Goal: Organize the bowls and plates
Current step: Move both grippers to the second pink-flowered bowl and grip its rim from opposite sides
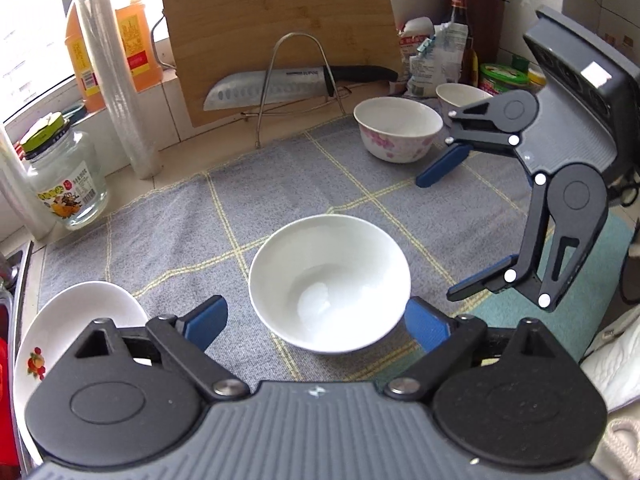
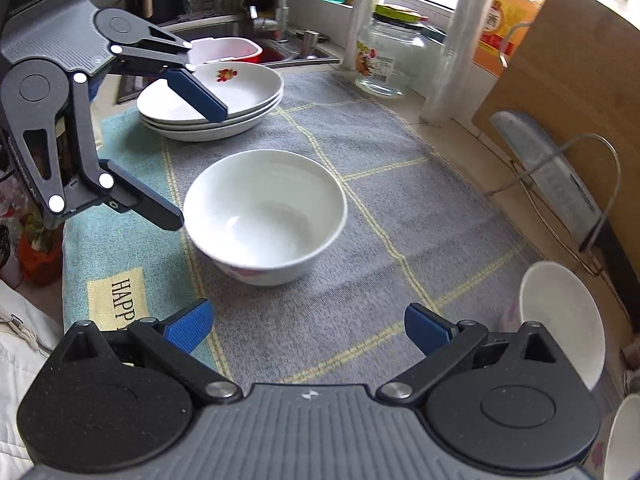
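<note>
A white bowl (image 1: 328,280) (image 2: 264,216) stands upright on the grey checked mat (image 1: 224,216) (image 2: 420,216). My left gripper (image 1: 316,324) (image 2: 198,168) is open, and the bowl sits just ahead of and between its blue pads. One fingertip is close to the rim; I cannot tell whether it touches. My right gripper (image 2: 308,328) (image 1: 452,228) is open and empty, a little short of the bowl on its other side. A stack of white plates (image 2: 212,112) (image 1: 80,320) with a fruit print lies at the mat's sink end. Two floral bowls (image 1: 396,128) (image 2: 560,320) stand at the other end.
A cutting board (image 1: 272,32) leans on the wall behind a wire rack (image 1: 296,80) that carries a large knife (image 1: 272,88). A glass jar (image 1: 68,176), a roll of plastic wrap (image 1: 112,80) and an oil bottle (image 1: 128,32) line the windowsill side. The sink (image 2: 280,52) is beyond the plates.
</note>
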Demonstrator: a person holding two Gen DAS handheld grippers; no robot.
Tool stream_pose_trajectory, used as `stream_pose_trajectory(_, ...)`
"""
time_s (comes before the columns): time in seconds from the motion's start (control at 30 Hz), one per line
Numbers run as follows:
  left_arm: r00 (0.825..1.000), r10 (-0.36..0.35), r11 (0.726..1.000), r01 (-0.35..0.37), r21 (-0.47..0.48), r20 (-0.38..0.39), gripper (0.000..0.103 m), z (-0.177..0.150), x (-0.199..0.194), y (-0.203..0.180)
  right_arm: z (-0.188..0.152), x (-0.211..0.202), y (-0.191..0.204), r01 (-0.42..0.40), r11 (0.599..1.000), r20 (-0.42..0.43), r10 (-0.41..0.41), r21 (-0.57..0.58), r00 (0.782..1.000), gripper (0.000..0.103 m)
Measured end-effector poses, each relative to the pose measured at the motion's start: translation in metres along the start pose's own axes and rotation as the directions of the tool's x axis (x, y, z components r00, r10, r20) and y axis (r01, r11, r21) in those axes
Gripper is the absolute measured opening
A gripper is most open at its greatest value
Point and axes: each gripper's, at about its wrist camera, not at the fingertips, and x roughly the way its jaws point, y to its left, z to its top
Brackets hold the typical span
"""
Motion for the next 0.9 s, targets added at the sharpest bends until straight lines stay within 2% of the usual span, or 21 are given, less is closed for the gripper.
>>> stream_pose_trajectory(0.13, 0.998, 0.047, 0.998, -0.045, -0.05, 0.041, 0.097, 0.019, -0.001, -0.013, -0.016, -0.015, -0.018, 0.088, 0.988, -0.027, -0.085, 0.124, 0.996, 0.103)
stream_pose_trajectory(0.27, 0.997, 0.031, 0.996, -0.025, -0.083, 0.064, 0.097, 0.041, 0.012, -0.023, -0.029, -0.032, -0.043, 0.178, 0.953, -0.044, -0.173, 0.245, 0.984, 0.103)
stream_pose_trajectory(0.33, 0.998, 0.001, 0.998, 0.003, -0.061, 0.065, 0.097, 0.051, 0.02, -0.033, -0.035, -0.041, -0.06, 0.213, 0.929, -0.045, -0.209, 0.303, 0.977, 0.103)
stream_pose_trajectory(0.5, 0.997, -0.003, 1.0, 0.002, 0.013, 0.084, 0.097, 0.07, 0.037, -0.062, -0.047, -0.061, -0.093, 0.287, 0.878, -0.046, -0.293, 0.383, 0.955, 0.103)
stream_pose_trajectory(0.63, 0.996, -0.014, 1.0, 0.014, 0.005, 0.089, 0.098, 0.086, 0.053, -0.078, -0.047, -0.067, -0.12, 0.287, 0.854, -0.032, -0.304, 0.434, 0.952, 0.103)
stream_pose_trajectory(0.73, 0.997, 0.0, 0.999, 0.003, -0.046, 0.076, 0.098, 0.096, 0.068, -0.082, -0.044, -0.067, -0.138, 0.256, 0.844, -0.014, -0.283, 0.472, 0.959, 0.103)
stream_pose_trajectory(0.9, 0.999, 0.003, 0.993, 0.003, -0.117, 0.049, 0.098, 0.107, 0.093, -0.084, -0.035, -0.059, -0.162, 0.203, 0.846, 0.02, -0.244, 0.493, 0.97, 0.103)
